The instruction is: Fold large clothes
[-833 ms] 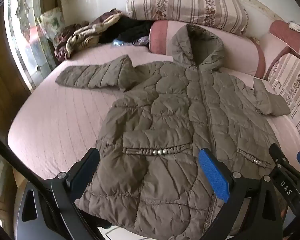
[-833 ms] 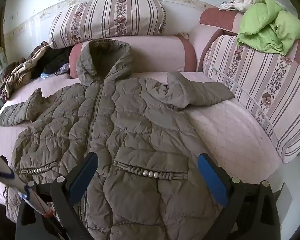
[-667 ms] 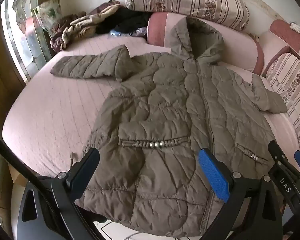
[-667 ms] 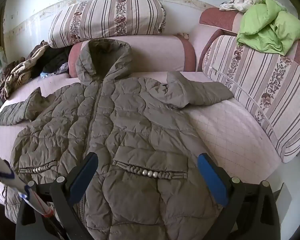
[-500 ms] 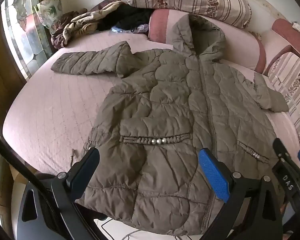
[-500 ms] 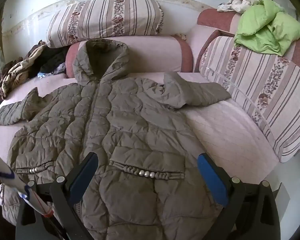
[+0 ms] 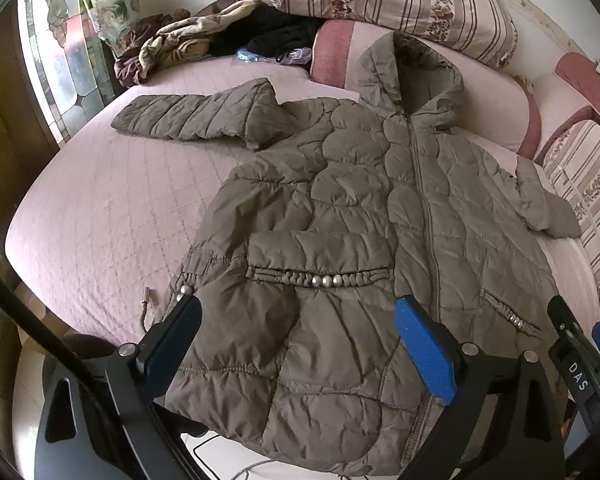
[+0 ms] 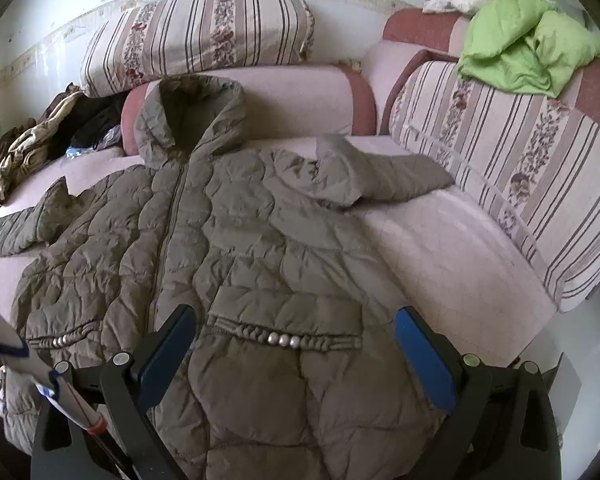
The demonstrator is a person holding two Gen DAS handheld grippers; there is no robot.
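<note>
1. The olive quilted coat (image 7: 340,216) lies face up and zipped on the pink sofa seat (image 7: 100,216), hood against the backrest, sleeves spread.
2. My left hand-held gripper (image 7: 298,344) hovers released over the hem.
3. My right hand-held gripper (image 8: 296,354) hovers released above the right pocket, grasping nothing.

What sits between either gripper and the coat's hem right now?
Nothing visible. The left gripper and right gripper both hang open over the coat, with only air between them and the lower front. The sofa beside it is bare.
</note>
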